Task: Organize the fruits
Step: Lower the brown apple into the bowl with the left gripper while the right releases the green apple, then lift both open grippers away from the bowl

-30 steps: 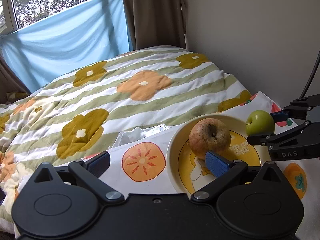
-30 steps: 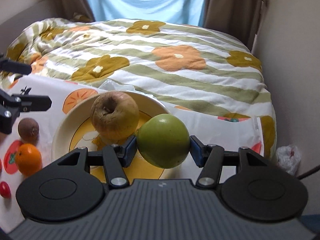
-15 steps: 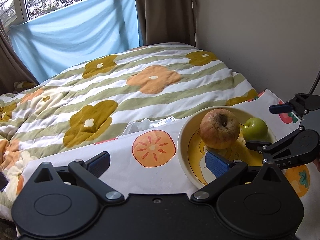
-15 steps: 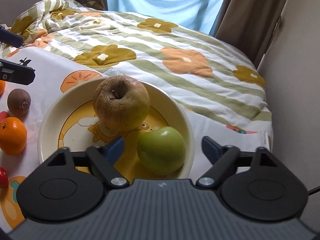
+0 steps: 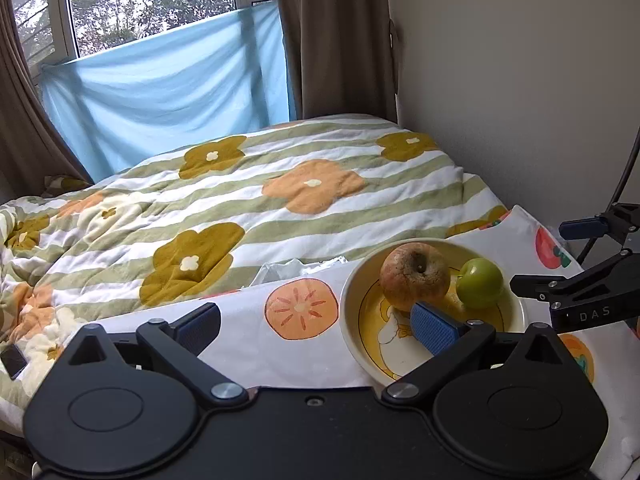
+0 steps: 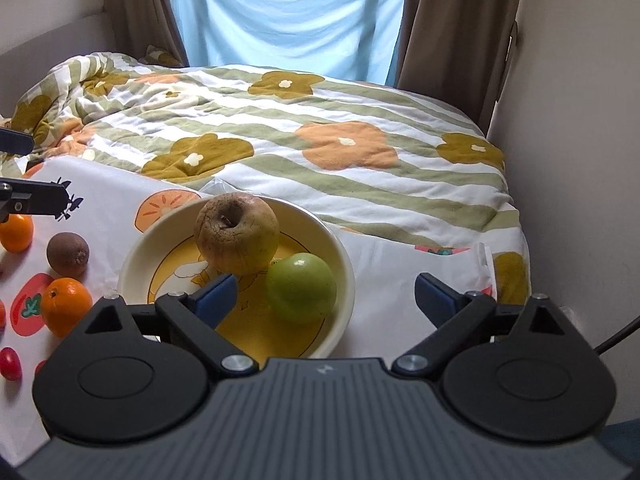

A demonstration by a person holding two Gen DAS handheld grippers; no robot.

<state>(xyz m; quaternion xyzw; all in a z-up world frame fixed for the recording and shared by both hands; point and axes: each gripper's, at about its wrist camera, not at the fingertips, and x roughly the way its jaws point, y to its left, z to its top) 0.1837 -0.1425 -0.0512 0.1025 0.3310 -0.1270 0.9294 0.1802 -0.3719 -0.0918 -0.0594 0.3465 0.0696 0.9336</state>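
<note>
Both my jaws wide, empty. Small green apple (image 6: 301, 293) sits in cream cartoon-print bowl (image 6: 344, 264), touching big brownish russet apple (image 6: 237, 233). My right gripper (image 6: 326, 294) hangs near it.

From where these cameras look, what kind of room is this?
Most likely a bedroom at home. A flower-patterned quilt covers a bed beside a curtained window, and a fruit-print cloth spread over the bed's near end carries a bowl of apples.

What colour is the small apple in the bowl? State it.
Green: the small apple beside the brownish apple shows best in the right wrist view.
</note>
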